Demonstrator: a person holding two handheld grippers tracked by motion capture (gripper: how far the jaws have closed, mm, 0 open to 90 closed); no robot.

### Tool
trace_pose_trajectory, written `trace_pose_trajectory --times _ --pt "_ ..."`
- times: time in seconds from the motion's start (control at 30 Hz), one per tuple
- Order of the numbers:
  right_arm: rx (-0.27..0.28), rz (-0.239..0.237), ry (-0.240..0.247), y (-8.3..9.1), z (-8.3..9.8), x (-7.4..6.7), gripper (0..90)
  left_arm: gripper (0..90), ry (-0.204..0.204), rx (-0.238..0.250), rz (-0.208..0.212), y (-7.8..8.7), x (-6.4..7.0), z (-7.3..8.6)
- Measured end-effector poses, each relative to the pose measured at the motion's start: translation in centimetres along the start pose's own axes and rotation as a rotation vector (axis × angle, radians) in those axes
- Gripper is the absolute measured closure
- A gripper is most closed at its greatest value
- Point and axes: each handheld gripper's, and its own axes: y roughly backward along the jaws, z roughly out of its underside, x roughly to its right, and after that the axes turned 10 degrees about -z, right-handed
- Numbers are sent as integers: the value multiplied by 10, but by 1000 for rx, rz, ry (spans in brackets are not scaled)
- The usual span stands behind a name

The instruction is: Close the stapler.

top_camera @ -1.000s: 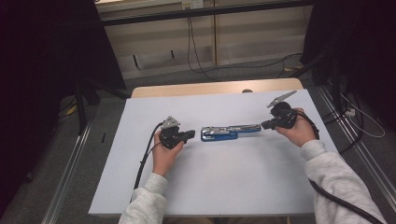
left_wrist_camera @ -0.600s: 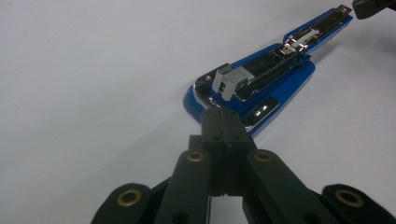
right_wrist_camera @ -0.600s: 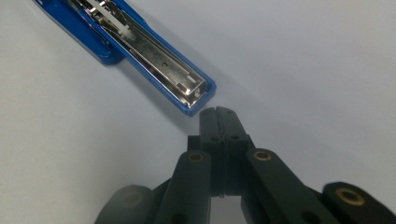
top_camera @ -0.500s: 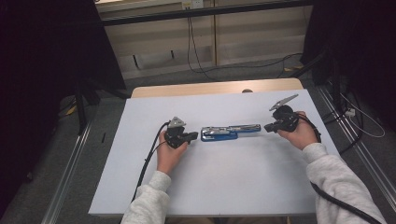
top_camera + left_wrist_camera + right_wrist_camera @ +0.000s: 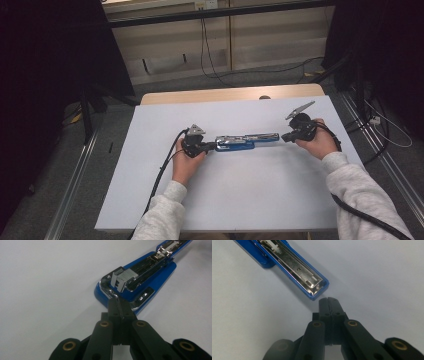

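Stapler lies opened out flat mid-table, blue base and metal magazine end to end. Left gripper is clenched, tips on the chrome edge at the base end; whether it pins metal, can't tell. Right gripper clenched on nothing, just off the magazine tip. Looks like a hold-and-fold step: next, right nudges the arm while left steadies.

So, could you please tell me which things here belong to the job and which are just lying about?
In the job:
- blue stapler, lying opened out flat
- left gripper, shut, at one end
- right gripper, shut, at the other end

Just lying about:
- cables on the floor
- white table, only the work surface
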Motion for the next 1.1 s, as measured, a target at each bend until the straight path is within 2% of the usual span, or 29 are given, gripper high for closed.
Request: trace_pose_trajectory --times 0.5,0.87,0.9,0.93,0.97,1.0,1.07,1.1 --pt "-19 -19 5 -13 2 1 900 900 11 -7 -3 -1 0 1" --pt "33 -43 29 -7 -13 -7 900 897 7 -6 -13 -1 0 1" --pt "61 -58 38 -6 -17 -10 891 874 4 -4 -19 -1 0 1" --pt "72 -66 31 -5 -19 -11 878 849 24 -1 -28 0 -1 1" --pt "74 -62 29 -5 -20 -12 854 779 44 -1 -60 1 -2 1" --pt "78 -60 32 -5 -22 -14 826 684 44 -1 -60 1 -2 1" --pt "85 -51 40 -6 -22 -16 759 659 48 -7 -61 3 -4 1" --pt "90 -54 37 -7 -21 -17 743 582 78 -5 -62 7 -6 0"
